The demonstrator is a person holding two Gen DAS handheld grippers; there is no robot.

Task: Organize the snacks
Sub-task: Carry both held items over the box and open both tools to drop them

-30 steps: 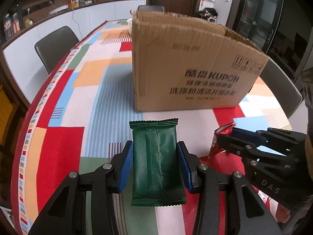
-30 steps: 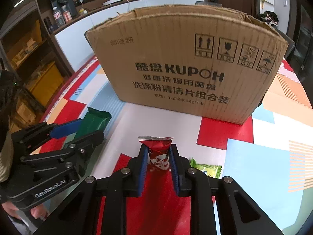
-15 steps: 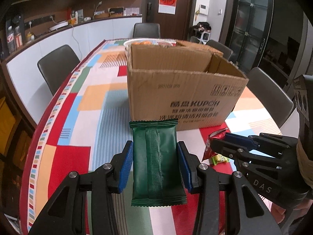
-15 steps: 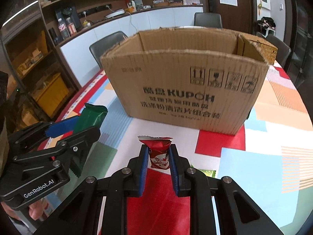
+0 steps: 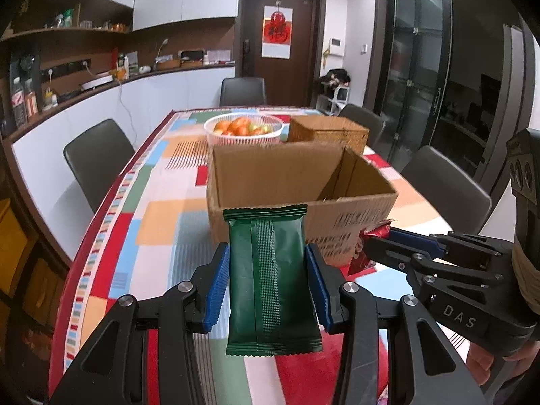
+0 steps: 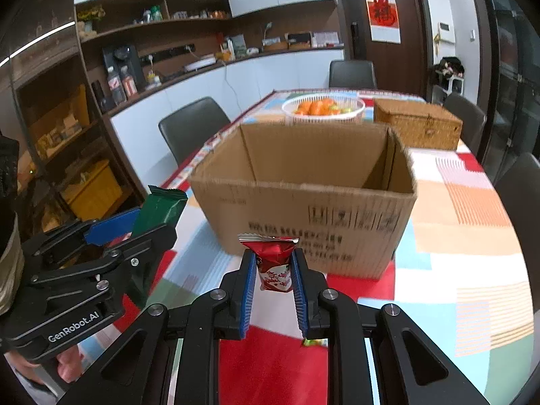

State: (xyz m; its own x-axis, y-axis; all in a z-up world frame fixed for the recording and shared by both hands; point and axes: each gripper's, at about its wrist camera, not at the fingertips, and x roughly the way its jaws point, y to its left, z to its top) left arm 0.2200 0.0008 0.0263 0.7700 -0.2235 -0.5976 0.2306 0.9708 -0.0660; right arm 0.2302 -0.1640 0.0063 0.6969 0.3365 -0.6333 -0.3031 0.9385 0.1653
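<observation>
My left gripper (image 5: 268,283) pinched the green pack (image 5: 270,280), my right gripper (image 6: 272,287) the red pack (image 6: 274,265); the open box (image 6: 303,182) lay just ahead, below both.

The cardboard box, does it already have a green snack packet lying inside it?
No, the green packet is clamped in the left gripper, short of the cardboard box.

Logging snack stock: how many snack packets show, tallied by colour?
Green packet, held in the left gripper: 1
Red packet, held in the right gripper: 1
Light-green packet on the table, mostly hidden: 1
Total: 3
</observation>
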